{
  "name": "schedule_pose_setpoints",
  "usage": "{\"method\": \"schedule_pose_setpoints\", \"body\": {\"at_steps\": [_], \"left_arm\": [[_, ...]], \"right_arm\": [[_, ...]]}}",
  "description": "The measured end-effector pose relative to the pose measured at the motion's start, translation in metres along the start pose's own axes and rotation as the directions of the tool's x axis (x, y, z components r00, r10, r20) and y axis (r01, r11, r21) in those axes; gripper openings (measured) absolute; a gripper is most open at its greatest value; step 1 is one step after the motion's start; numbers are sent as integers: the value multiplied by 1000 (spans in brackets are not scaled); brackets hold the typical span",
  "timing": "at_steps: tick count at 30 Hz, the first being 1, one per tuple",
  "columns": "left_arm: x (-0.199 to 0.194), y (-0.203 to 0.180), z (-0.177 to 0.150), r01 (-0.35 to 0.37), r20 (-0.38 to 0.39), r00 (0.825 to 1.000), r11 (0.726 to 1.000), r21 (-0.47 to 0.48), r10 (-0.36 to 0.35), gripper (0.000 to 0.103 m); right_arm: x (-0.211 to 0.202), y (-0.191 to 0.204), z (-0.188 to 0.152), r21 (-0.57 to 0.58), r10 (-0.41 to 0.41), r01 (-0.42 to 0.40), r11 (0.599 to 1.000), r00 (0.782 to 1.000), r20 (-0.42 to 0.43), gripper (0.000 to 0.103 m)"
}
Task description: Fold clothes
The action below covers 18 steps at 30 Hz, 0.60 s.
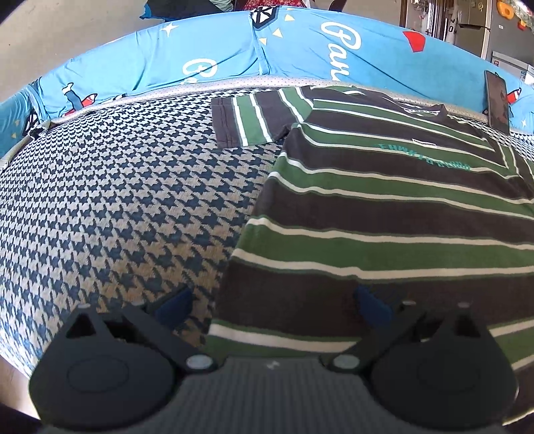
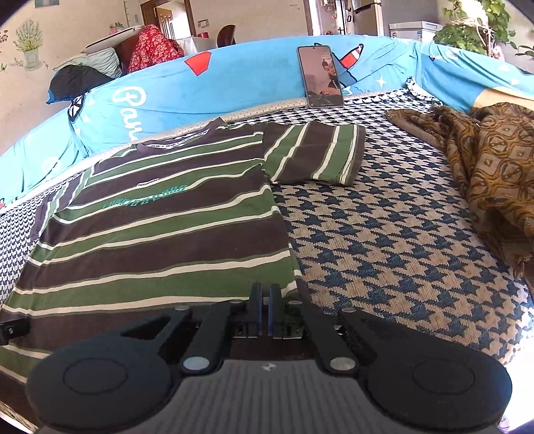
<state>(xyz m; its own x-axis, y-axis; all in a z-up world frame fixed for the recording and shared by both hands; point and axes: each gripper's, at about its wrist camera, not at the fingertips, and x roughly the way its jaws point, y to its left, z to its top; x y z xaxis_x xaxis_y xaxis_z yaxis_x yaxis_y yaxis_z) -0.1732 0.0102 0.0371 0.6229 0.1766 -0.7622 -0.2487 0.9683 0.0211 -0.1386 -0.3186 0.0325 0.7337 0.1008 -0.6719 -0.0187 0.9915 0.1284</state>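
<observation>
A home living room: behind the houndstooth-covered sofa (image 2: 400, 227) stand a fridge (image 2: 368, 16), wooden door (image 2: 168, 20) and houseplant (image 2: 474, 26).

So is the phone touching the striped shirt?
Apart. The right wrist view shows the phone propped against the blue cushion, with bare houndstooth cover between it and the striped shirt.

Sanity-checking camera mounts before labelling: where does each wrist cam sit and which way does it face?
Left wrist: on the left tool, angled down over the shirt's left bottom edge on the checked cover; its two open fingers show, fabric edge between them.
Right wrist: on the right tool, angled down at the shirt's right bottom corner; fingers shut there, whether on the hem is hidden. Brown cloth lies far right.
Shared: the shirt, cover, blue cushions, propped phone.
</observation>
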Motion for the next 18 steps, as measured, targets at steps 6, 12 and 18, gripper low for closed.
{"method": "schedule_pose_setpoints", "body": {"at_steps": [6,12,18], "left_arm": [[-10,-3,-3,17,14,1000,1000,-1,-17,103],[-22,-15,-12,47,26,999,999,21,-48,103],[-31,-32,-22,60,35,997,994,89,-63,103]], "right_arm": [[-14,-5,-6,45,43,-43,998,999,7,12],[-27,2,-16,31,70,-70,997,998,7,19],[-37,18,-31,-40,98,-98,994,995,-7,23]]}}
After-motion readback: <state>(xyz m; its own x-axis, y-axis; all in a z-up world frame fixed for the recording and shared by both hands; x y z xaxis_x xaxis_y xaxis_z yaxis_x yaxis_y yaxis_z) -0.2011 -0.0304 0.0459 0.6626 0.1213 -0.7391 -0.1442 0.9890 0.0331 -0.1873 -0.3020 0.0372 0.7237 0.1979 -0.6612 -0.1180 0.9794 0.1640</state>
